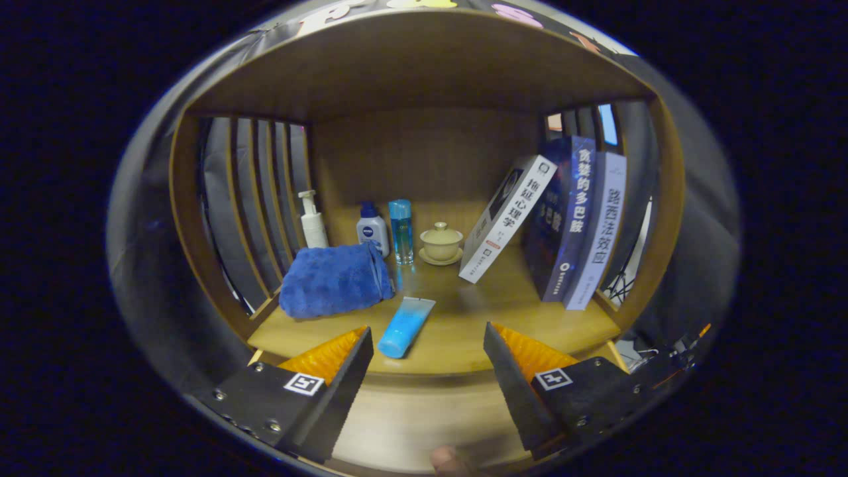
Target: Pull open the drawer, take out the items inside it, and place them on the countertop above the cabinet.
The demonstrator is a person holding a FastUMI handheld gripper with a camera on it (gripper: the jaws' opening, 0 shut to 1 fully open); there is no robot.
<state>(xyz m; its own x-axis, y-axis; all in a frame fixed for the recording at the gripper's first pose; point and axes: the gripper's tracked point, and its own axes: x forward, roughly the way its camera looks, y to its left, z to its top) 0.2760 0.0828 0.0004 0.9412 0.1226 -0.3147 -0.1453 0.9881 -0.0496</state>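
My gripper [428, 344] is open, its two fingers spread wide with nothing between them, facing a wooden cabinet's open shelf. A blue tube [405, 326] lies flat on the countertop [464, 318], just ahead of the fingers near the front edge. Left of it sits a folded blue towel [334, 279]. Below the countertop, between the fingers, a plain wooden front panel [417, 417] shows; I cannot tell whether it is the drawer front.
At the back stand a white pump bottle [313, 222], a white bottle with a blue cap [372, 228], a clear blue bottle [401, 232] and a lidded tan cup on a saucer [441, 243]. Three books [563, 218] lean at the right. Slatted side walls [255, 212] close the shelf. A fingertip [449, 460] shows below.
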